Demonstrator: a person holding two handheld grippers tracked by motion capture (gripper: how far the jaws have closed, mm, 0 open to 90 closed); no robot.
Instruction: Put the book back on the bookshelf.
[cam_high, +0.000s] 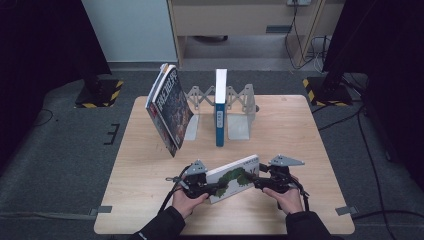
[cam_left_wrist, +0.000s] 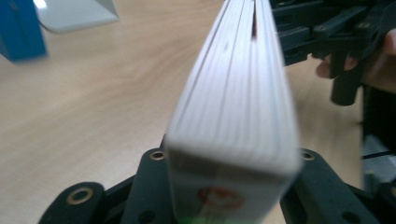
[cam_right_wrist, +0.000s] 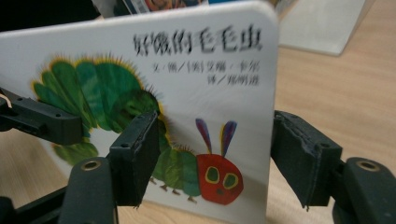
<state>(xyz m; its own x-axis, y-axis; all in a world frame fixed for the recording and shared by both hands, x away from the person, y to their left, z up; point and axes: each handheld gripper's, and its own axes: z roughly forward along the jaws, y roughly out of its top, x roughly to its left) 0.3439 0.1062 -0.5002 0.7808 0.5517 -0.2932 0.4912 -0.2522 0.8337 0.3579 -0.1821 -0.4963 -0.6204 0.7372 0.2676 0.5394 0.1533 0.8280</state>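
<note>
A white board book (cam_high: 232, 177) with a green caterpillar on its cover is held over the front of the wooden table (cam_high: 300, 135), tilted, between my two grippers. My left gripper (cam_high: 217, 189) is shut on the book's left end. In the left gripper view the book's page edge (cam_left_wrist: 233, 102) runs straight away from the left gripper (cam_left_wrist: 231, 172), a jaw tight on each side. My right gripper (cam_high: 256, 181) holds the book's right end. In the right gripper view the cover (cam_right_wrist: 210, 93) slants across the right gripper (cam_right_wrist: 215, 158), one pad on the cover and the other behind the book's edge.
At the back of the table stands a metal expanding book rack (cam_high: 235, 107) with a blue book (cam_high: 220, 112) upright in it. Two or three larger books (cam_high: 170, 110) lean against the rack's left end. Yellow-and-black striped stand bases (cam_high: 100, 92) sit on the floor behind.
</note>
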